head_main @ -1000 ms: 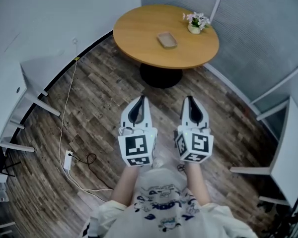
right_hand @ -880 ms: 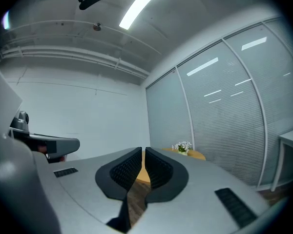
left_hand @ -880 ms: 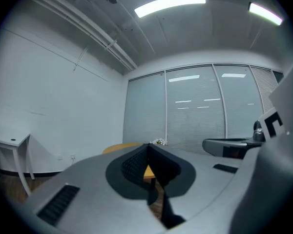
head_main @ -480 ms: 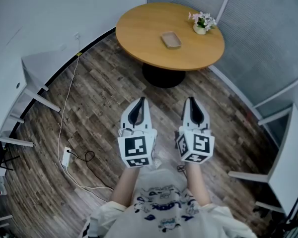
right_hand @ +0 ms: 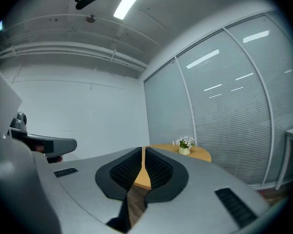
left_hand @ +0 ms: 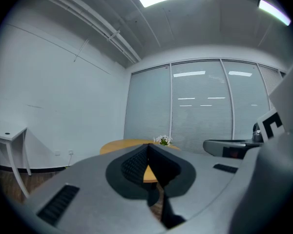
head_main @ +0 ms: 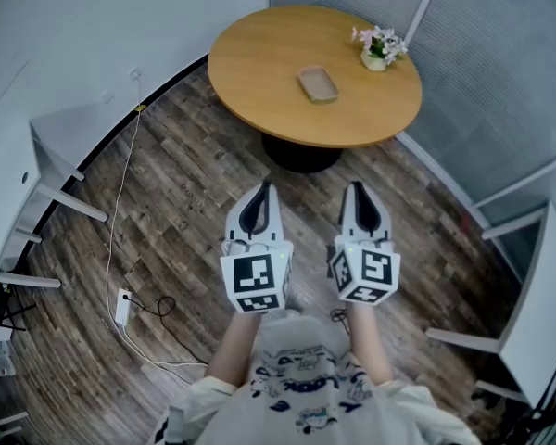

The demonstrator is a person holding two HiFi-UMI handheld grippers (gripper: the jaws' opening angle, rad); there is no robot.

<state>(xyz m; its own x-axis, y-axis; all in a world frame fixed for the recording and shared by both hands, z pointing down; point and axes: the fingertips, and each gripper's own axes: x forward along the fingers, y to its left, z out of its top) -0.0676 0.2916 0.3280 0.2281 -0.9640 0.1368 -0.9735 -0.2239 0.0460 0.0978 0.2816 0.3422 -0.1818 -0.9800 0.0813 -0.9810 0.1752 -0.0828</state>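
Both grippers are held side by side at waist height over the wood floor, pointing toward a round wooden table (head_main: 287,72). The left gripper (head_main: 265,186) is shut with nothing between its jaws, and so is the right gripper (head_main: 354,185). On the table lie a small tan tray (head_main: 317,84) and a pot of white flowers (head_main: 377,49). The left gripper view looks past the closed left gripper (left_hand: 148,146) to the table (left_hand: 122,144) and the flowers (left_hand: 162,140). In the right gripper view the shut right gripper (right_hand: 143,149) sits left of the flowers (right_hand: 184,144).
A white desk (head_main: 9,184) stands at the left and another (head_main: 537,286) at the right. A white cable runs along the floor to a power strip (head_main: 122,306). Glass walls with blinds (head_main: 500,72) close the room behind the table.
Both grippers stay shut and side by side. The table and flowers show slightly larger and fuller in the gripper views, and the head view has shifted a little.
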